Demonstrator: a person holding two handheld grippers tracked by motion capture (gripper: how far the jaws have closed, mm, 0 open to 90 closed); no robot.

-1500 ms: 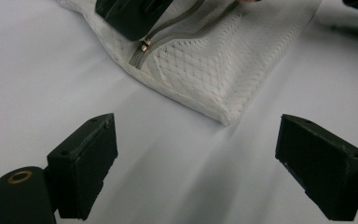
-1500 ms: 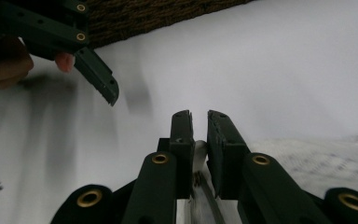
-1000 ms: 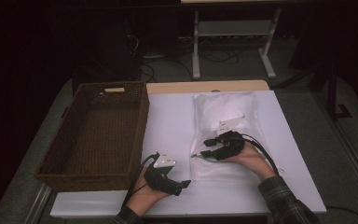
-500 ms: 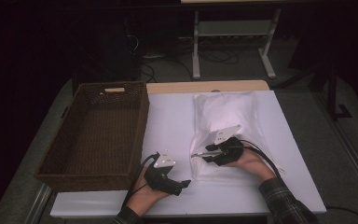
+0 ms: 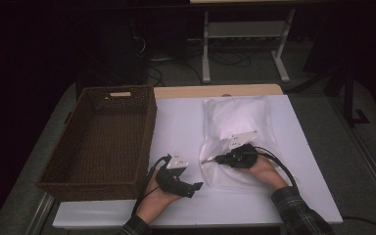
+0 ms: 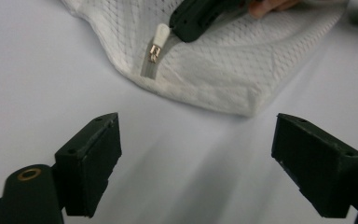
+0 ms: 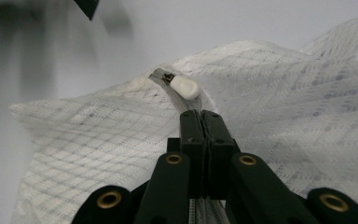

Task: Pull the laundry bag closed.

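The right gripper [image 7: 204, 116] rises from six o'clock, its two black jaws pressed together at the centre, having just been closing. They lie on the white mesh bag [image 7: 284, 130], along its zipper line. Just beyond the tips, toward twelve o'clock, sits the white zipper pull [image 7: 185, 87], its metal slider [image 7: 168, 77] at eleven o'clock of it. White table [image 7: 205, 28] fills the top. A dark corner [image 7: 87, 7] pokes in at eleven o'clock.
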